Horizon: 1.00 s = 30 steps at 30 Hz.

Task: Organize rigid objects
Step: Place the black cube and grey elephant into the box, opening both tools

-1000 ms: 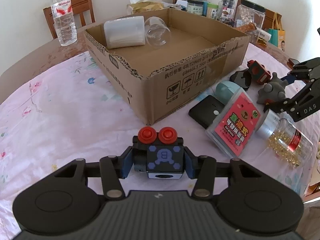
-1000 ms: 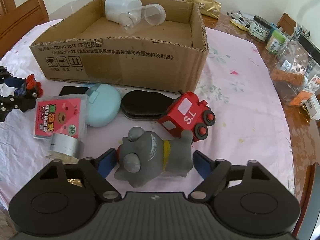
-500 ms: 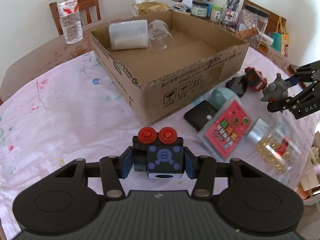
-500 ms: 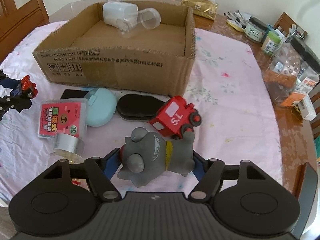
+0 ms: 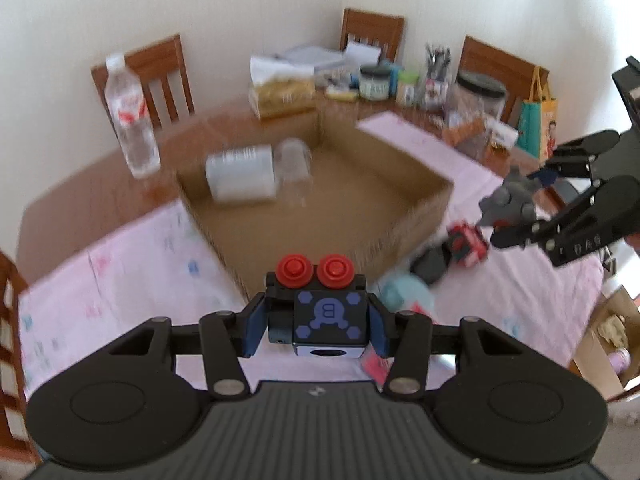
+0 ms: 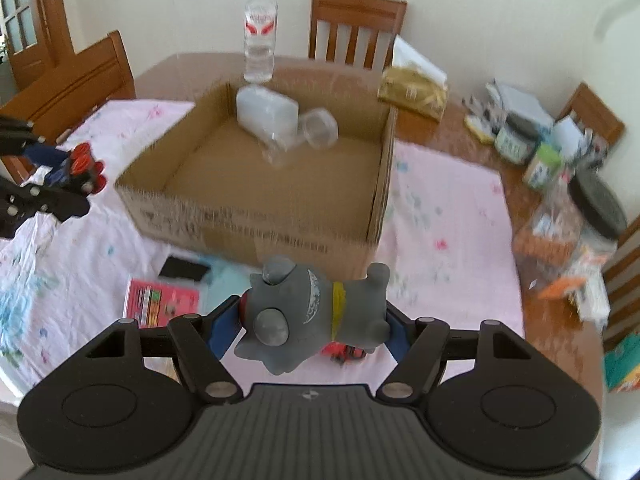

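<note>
Both loads are in the carry step: the left gripper (image 5: 316,322) clamps the black toy block (image 5: 318,316), the right gripper (image 6: 310,320) clamps the grey figurine (image 6: 312,312), both held above the desk (image 6: 452,240) before the cardboard box (image 6: 248,220). Next, I judge, each must clear the near wall, then its fingers must part over the bare floor.

Both wrist views, somewhat blurred, above cardboard box (image 5: 320,200)

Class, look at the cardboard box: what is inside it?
Inside the cardboard box lie a white plastic container and a clear cup on its side. The near wall hides the floor right behind it.
</note>
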Available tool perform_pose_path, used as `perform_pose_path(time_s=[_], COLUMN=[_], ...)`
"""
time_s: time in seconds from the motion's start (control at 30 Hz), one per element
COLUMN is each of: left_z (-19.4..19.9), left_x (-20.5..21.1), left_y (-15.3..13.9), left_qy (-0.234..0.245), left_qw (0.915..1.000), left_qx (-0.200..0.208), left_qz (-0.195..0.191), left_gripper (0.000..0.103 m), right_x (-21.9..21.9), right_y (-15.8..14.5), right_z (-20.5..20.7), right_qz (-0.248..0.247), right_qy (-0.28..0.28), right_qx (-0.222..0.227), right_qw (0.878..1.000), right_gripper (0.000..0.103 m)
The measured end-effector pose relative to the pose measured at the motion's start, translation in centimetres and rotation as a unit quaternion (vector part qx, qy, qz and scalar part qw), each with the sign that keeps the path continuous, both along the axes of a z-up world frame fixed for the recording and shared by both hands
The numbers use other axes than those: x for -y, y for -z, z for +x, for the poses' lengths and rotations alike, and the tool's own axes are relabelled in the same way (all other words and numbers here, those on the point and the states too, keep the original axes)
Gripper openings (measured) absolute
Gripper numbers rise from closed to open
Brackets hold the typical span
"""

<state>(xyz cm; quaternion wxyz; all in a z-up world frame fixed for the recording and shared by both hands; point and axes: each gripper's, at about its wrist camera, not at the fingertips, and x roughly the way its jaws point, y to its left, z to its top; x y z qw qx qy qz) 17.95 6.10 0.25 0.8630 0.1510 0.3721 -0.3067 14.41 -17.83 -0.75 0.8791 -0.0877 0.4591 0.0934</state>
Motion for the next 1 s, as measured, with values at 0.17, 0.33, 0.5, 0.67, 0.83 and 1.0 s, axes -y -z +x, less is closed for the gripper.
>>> perform_pose_path(time_s=[0.17,0.33,0.5,0.67,0.83,1.0], left_z=[2.4,4.9,6.7,6.1,3.7,1.2], left_x=[1.6,2.9,3.6,2.7,1.5,0.6], left_y=[-1.0,-0.2,1.1,1.4,1.4,1.8], left_qy=[0.003,0.002,-0.016,-0.070,-0.100,-0.135], left_qw=[0.9996,0.9996,0.9993,0.9956,0.9934,0.9898], left_qx=[0.029,0.028,0.034,0.062,0.056,0.046], left_qz=[0.003,0.010,0.007,0.007,0.006,0.003], left_gripper=[0.050,0.050,0.058,0.097,0.098,0.101], right_x=[-0.2,-0.2,-0.3,-0.5,-0.8,-1.2], right_y=[-1.3,-2.1,-2.2,-2.1,-2.0,-2.2], right_z=[1.8,3.0,4.4,5.2,5.9,6.9], right_qz=[0.006,0.012,0.011,0.011,0.008,0.004], right_qy=[-0.006,-0.007,-0.007,-0.013,-0.026,-0.041], right_qx=[0.026,0.042,0.043,0.043,0.042,0.043], right_qw=[1.000,0.999,0.999,0.999,0.999,0.998], right_gripper=[0.076,0.076,0.076,0.076,0.076,0.076])
